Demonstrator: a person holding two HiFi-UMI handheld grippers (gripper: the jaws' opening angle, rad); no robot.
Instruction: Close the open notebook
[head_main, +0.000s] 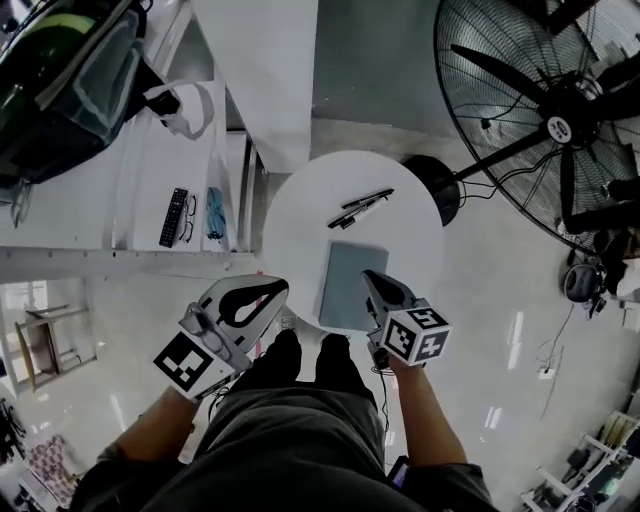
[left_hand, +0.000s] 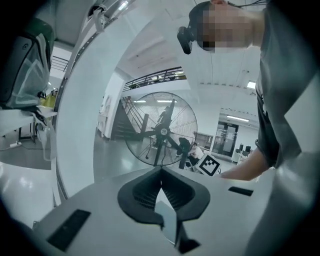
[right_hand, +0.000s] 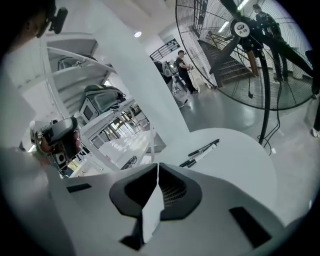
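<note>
Since the grey notebook (head_main: 350, 290) lies shut on the round table (head_main: 300, 215) beside two pens (head_main: 360, 208), task judged done, nothing left; left gripper (head_main: 272, 290) and right gripper (head_main: 370, 277) both clenched, empty.

R gripper (right_hand: 158, 166), jaws together & empty; beyond, round white table (right_hand: 245, 167) w/ two pens (right_hand: 200, 151), big fan (right_hand: 250, 50)

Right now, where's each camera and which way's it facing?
Head view: on the head, steeply down at the table, closed notebook, pens; forearms, legs, left hand-held gripper, right hand-held gripper show.
Left gripper view: rides that gripper, faces the fan; torso, forearm show.
Right gripper view: rides its gripper, faces table, pens, fan; shut jaws show.
Shared: fan in all.
</note>
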